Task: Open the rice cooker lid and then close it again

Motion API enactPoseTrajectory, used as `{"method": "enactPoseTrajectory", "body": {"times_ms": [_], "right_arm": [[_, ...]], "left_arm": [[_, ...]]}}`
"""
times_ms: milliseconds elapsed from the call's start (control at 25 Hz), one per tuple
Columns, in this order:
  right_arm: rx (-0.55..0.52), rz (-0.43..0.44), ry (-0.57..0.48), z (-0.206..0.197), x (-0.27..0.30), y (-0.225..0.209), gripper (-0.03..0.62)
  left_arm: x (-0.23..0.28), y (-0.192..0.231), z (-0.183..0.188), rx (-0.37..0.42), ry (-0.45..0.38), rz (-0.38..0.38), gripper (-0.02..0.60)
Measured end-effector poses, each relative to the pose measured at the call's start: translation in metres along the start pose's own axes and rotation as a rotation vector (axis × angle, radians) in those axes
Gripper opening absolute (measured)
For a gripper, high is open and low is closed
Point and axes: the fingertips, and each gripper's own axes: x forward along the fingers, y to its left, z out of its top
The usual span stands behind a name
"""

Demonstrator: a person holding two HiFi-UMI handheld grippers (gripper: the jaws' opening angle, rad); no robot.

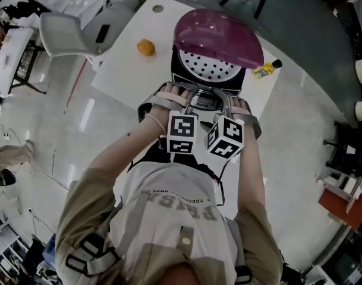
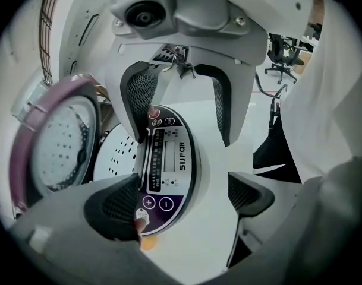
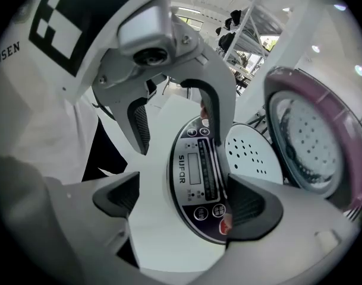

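Note:
The rice cooker point(image 1: 207, 70) stands on the white table point(image 1: 124, 70) with its purple lid point(image 1: 219, 37) swung up and open, so the perforated inner plate point(image 1: 207, 69) shows. My left gripper point(image 1: 183, 91) and right gripper point(image 1: 223, 98) hover side by side at the cooker's front, over its control panel point(image 1: 204, 101). In the left gripper view the left gripper point(image 2: 183, 198) is open over the panel point(image 2: 166, 171), with the lid point(image 2: 53, 144) at the left. In the right gripper view the right gripper point(image 3: 183, 199) is open over the panel point(image 3: 198, 177), with the lid point(image 3: 314, 135) at the right. Neither holds anything.
An orange fruit point(image 1: 146, 47) lies on the table left of the cooker. A yellow bottle point(image 1: 267, 69) lies at the table's right edge. A white chair point(image 1: 68, 34) stands off the table's left side, and a black office chair point(image 1: 350, 150) is at the far right.

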Motion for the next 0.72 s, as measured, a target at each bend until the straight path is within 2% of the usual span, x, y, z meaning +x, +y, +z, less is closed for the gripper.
{"method": "enactPoseTrajectory", "body": {"times_ms": [120, 240, 720], "right_arm": [[0.001, 0.003, -0.002, 0.002, -0.001, -0.002, 0.449], [-0.01, 0.007, 0.007, 0.001, 0.0, 0.001, 0.454], [0.01, 0.004, -0.018, 0.003, -0.003, -0.002, 0.456]], "left_arm": [[-0.001, 0.0, -0.001, -0.001, -0.002, -0.007, 0.481], [0.0, -0.007, 0.0, -0.016, -0.013, -0.032, 0.525], [-0.001, -0.008, 0.002, -0.05, -0.046, -0.051, 0.526]]}}
